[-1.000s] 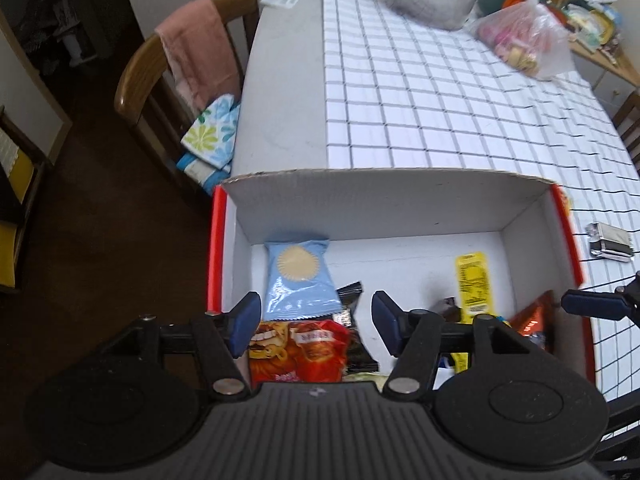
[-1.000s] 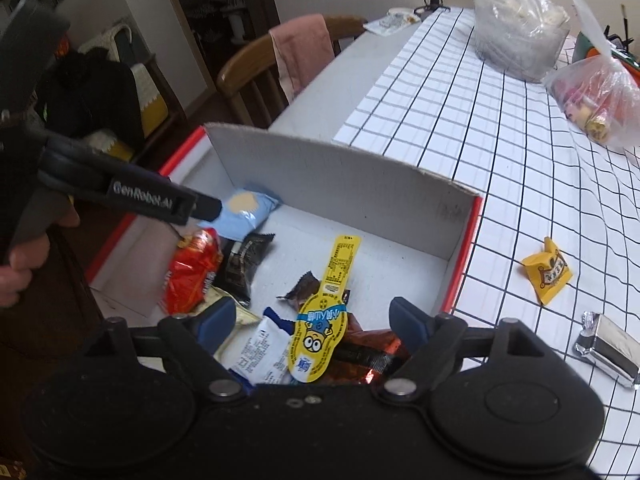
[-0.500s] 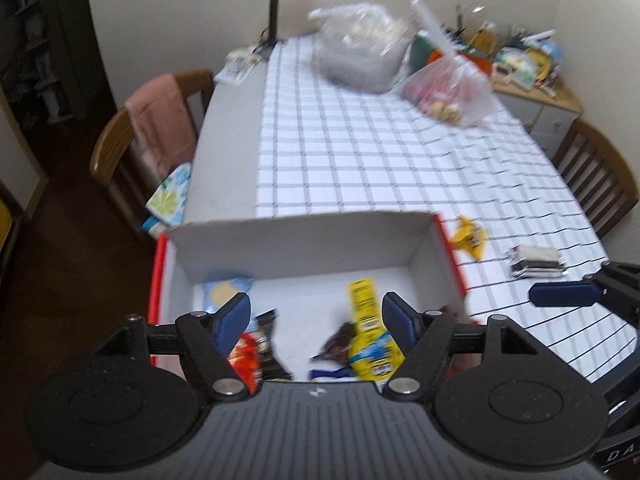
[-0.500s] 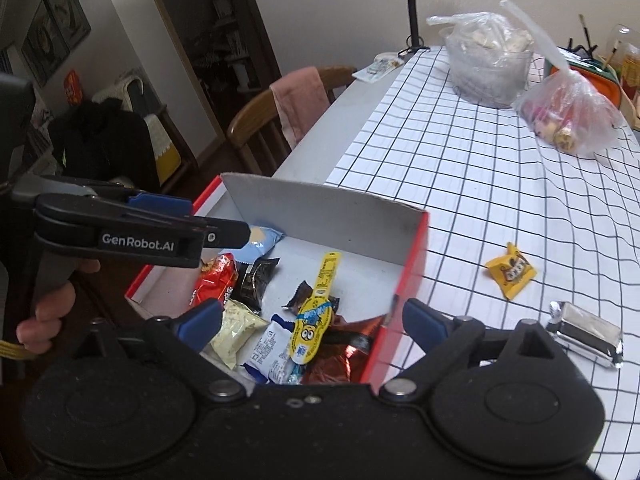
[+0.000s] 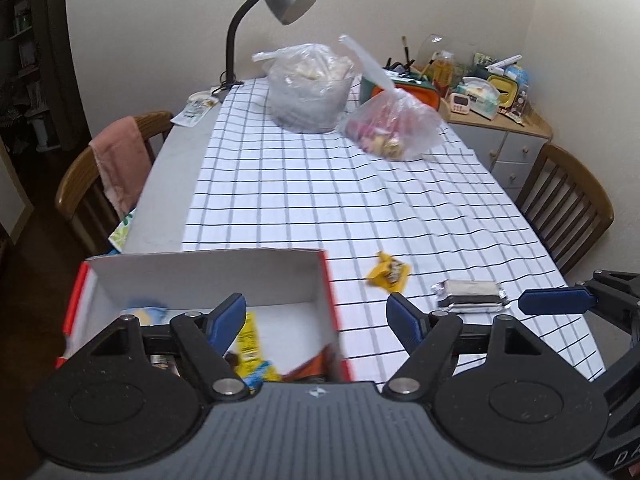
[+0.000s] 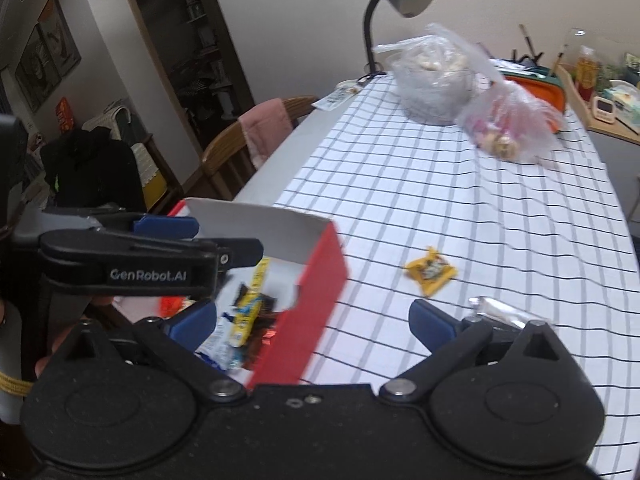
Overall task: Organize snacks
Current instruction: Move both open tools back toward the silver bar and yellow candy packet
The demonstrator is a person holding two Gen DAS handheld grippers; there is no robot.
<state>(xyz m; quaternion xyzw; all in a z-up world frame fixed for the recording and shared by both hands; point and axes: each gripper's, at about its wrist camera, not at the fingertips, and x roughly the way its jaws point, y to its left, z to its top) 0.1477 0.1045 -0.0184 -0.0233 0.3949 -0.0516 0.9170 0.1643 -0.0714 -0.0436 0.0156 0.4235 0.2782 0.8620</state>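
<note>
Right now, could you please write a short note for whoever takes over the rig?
Left gripper: jaws opening, nothing between them, above the box's right edge.
Right gripper: jaws opening, empty, near the box's red wall.
Box: at the table's near left corner, several snack packets inside.
Done: those snacks are boxed.
Left: the yellow packet and the silver-wrapped bar lie on the checked cloth to the right of the box.

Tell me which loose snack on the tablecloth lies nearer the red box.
The yellow packet; the silver-wrapped bar lies farther from the box, beyond it.
</note>
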